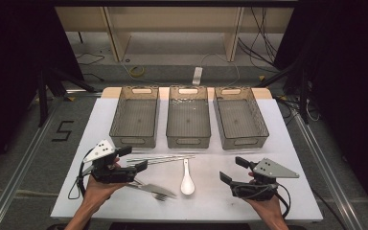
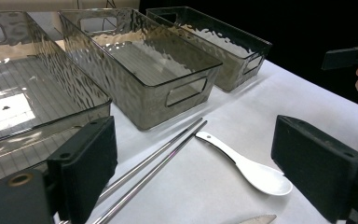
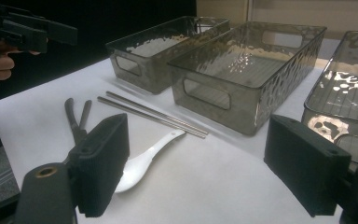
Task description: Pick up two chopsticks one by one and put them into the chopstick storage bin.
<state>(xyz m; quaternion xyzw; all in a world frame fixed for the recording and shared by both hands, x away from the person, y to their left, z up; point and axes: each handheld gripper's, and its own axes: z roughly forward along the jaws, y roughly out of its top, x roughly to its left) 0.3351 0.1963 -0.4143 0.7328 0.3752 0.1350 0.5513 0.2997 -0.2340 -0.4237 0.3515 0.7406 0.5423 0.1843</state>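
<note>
**Cutlery sorting – both grippers being held open, nothing picked yet**

Looks like the very start is being shown. In the high view the left gripper is being held at lower left of frame, jaws spread, nothing between them. It's being hovered over the handle end of the knife and fork, which are lying together near the bottom edge, left of centre. Whether it's touching them can't be told. The right gripper is being held at lower right, also released and empty, well apart from any cutlery.

The white spoon is lying at bottom centre w/ its handle pointing up-frame. The chopsticks are lying just above it, across the middle, right below the three bins lined up in the upper half of the frame. All bins are looking empty.

Judging by this, the approach step is being done, prob. for the left-side cutlery. Next move: jaws need to be lowered around one thin flat piece and closed squarely, since metal on a flat table is being picked and a slip is likely imo.
</note>
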